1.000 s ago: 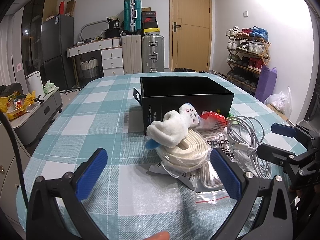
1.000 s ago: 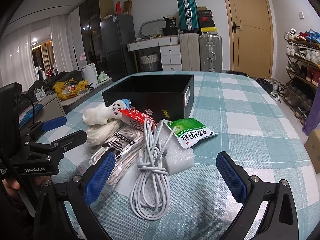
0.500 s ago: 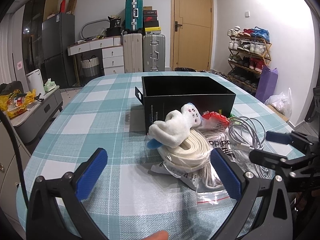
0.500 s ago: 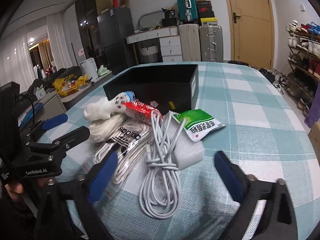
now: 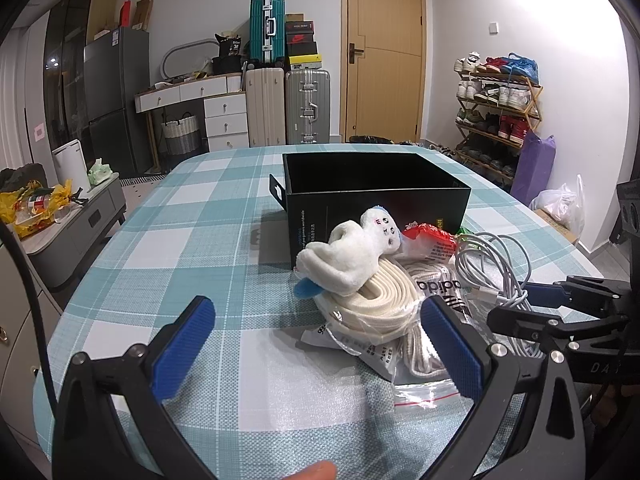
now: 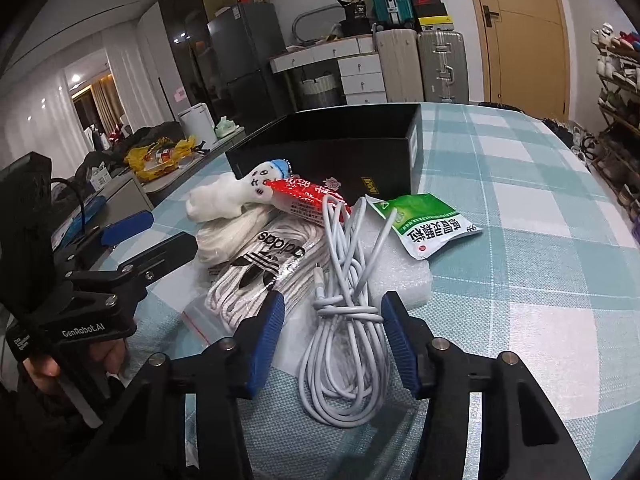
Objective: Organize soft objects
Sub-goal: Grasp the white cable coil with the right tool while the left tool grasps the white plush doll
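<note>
While the left gripper (image 5: 316,344) hangs low in the frame with fingers wide apart and nothing between them, the pile sits centre-right in the left wrist view. Plush (image 5: 352,256) lies on top of a coiled strap (image 5: 380,304), just in front of the black box (image 5: 376,192). Box is open-topped; nothing seen in the part of its inside that shows. Cable (image 5: 496,268) lies at right of the pile, the right gripper (image 5: 532,308) beside it.

Right wrist view: right gripper (image 6: 332,336) at lower centre, fingers partly apart, straddling the cable (image 6: 344,320) at its tied waist. Pads look not yet touching it; grip unconfirmed. Cable lies across a laces bag (image 6: 264,268) and a foam sheet (image 6: 400,276). Green sachet (image 6: 424,224) right of centre, red packet (image 6: 308,196) against the box (image 6: 332,148) front.

Judgement: step in hand is taking the cable. Close on the tied waist, not on loose loops, so the bundle lifts whole. Lift straight up; bag film or foam could drag along. Left gripper is free to take the plush.
</note>
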Demonstrator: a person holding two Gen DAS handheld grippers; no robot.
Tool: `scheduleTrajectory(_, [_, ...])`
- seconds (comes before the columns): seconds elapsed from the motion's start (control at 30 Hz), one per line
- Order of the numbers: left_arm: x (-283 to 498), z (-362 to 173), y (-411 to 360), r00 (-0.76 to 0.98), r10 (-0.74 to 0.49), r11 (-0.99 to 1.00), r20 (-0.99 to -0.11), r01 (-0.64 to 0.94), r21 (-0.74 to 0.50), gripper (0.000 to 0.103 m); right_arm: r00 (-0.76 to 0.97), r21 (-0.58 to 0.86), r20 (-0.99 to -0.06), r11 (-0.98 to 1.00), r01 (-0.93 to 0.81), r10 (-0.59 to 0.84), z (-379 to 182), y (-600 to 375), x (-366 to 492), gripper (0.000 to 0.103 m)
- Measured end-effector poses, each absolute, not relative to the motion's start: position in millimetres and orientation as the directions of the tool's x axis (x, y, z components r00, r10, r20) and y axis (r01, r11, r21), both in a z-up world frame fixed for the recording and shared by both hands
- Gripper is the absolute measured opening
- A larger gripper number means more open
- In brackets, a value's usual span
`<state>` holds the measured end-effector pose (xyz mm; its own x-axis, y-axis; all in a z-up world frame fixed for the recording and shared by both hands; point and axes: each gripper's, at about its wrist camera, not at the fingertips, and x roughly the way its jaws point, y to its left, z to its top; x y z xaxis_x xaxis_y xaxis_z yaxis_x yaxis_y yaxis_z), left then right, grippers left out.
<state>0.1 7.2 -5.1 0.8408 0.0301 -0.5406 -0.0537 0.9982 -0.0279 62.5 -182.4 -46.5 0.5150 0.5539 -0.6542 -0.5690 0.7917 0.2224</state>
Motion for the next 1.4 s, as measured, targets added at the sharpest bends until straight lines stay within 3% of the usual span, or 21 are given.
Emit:
scheduleTrajectory(0.13, [0,-3,5,0.840,0.033,0.998,-0.541,-0.053,-0.021,0.103,0.504,0.238,-0.658,0.789,-0.567,0.560,-49,-179,67,0.052])
scheduleTrajectory(0.27, [-1,-3,2,0.839,0.036,0.999,-0.543,-0.052,-0.015,0.103,0.503,0.243,-0.657,0.789,-0.565,0.562,-50,-178,68,0.035])
scheduleTrajectory(0.7, [14,3,10,0.816,0.005,0.998,-0.578,-0.042,-0.051,0.103,0.572,0.224,-0.549,0.767,-0.601,0.609,-30,-184,45,0.034])
scheduleTrajectory(1.03, [47,7,1,0.787,0.029,1.000,-0.616,-0.018,0.024,0.102,0.601,0.246,-0.503,0.770,-0.589,0.621,-23,-194,43,0.034])
scheduleTrajectory(1.23, [58,4,-1,0.755,-0.046,0.999,-0.655,0.026,-0.040,0.075,0.601,0.254,-0.497,0.767,-0.590,0.626,-23,-196,44,0.034])
scheduleTrajectory(1.3, [60,2,-3,0.742,-0.062,0.998,-0.667,0.041,-0.048,0.055,0.601,0.254,-0.495,0.766,-0.590,0.627,-23,-196,44,0.034])
scheduleTrajectory(1.4, [56,1,-6,0.740,-0.088,0.996,-0.667,0.059,-0.066,0.040,0.605,0.255,-0.493,0.768,-0.588,0.626,-23,-198,44,0.034])
